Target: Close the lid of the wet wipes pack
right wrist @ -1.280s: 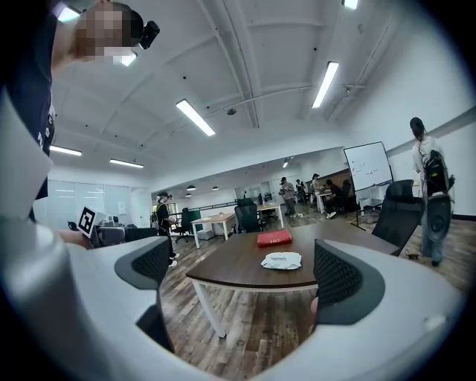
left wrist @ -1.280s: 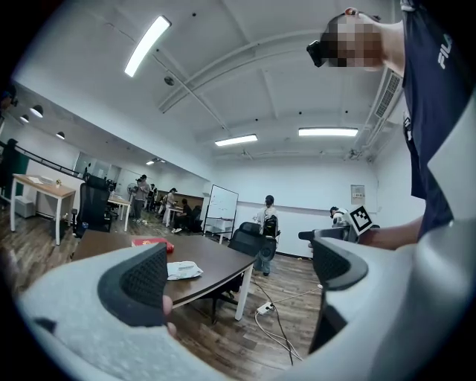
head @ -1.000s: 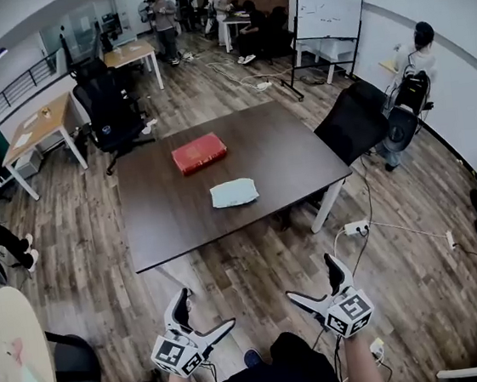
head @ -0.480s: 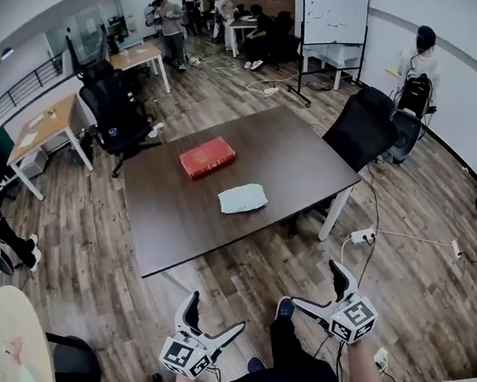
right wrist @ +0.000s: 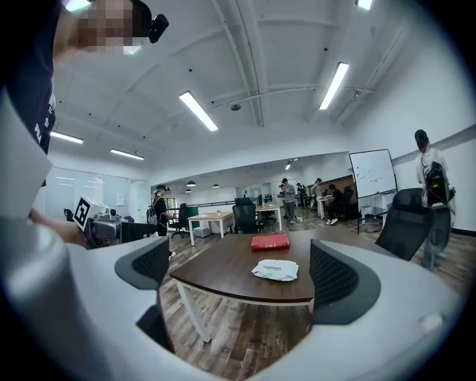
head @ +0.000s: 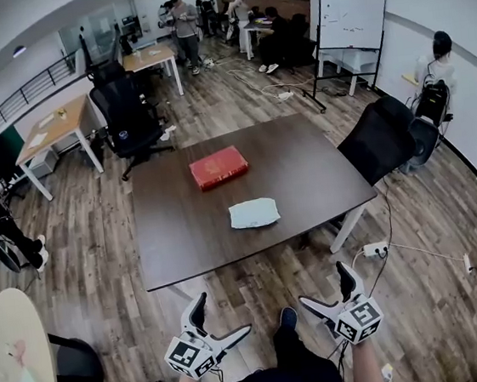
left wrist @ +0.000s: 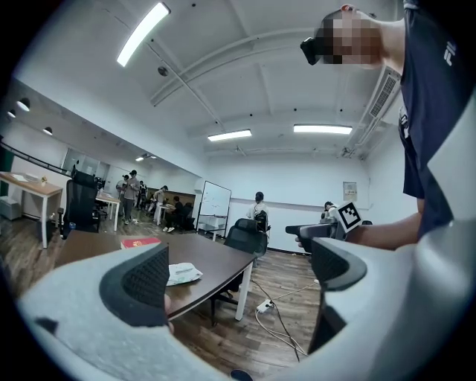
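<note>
A soft, pale blue-white plastic wet wipes pack [head: 254, 213] lay flat on the dark brown wooden table [head: 182, 218]. It was roughly rectangular, pillowy and slightly crumpled at its edges, with its long side running across the table. It rested in the nearer half of the top, short of the near edge and well apart from a flat red box [head: 219, 167] further back. A lighter rectangular patch showed on its upper face. Whether the lid there stood open or shut could not be made out.
</note>
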Demonstrator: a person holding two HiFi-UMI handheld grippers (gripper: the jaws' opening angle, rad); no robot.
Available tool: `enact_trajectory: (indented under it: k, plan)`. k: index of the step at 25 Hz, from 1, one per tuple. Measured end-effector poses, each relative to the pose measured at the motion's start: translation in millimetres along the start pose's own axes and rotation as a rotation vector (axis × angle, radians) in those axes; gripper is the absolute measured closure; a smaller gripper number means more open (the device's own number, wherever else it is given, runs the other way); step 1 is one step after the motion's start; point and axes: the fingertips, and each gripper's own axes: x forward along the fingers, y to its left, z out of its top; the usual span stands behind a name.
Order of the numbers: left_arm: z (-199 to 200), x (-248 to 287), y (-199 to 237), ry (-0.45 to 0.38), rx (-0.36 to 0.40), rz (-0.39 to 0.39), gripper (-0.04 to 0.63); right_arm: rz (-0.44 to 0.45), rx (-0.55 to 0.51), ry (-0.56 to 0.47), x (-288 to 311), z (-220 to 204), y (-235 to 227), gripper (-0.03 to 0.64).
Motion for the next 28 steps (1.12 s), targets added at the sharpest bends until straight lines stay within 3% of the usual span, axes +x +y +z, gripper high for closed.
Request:
enact_trajectory:
  k: [10, 18, 28]
  plan:
    - [29, 72, 67, -0.025, -0.005, 0.035, 0.011, 0.067, 0.008, -0.003, 83, 20, -63, 0.017]
    - [32, 139, 111, 0.032, -0.001, 0.074, 0.011, 0.123, 0.025, 0.017, 139, 35, -118, 0.017]
    - [52, 240, 153, 0.026, 0.006, 0.119, 0.011, 0.236, 0.06, 0.052, 206, 34, -185, 0.018]
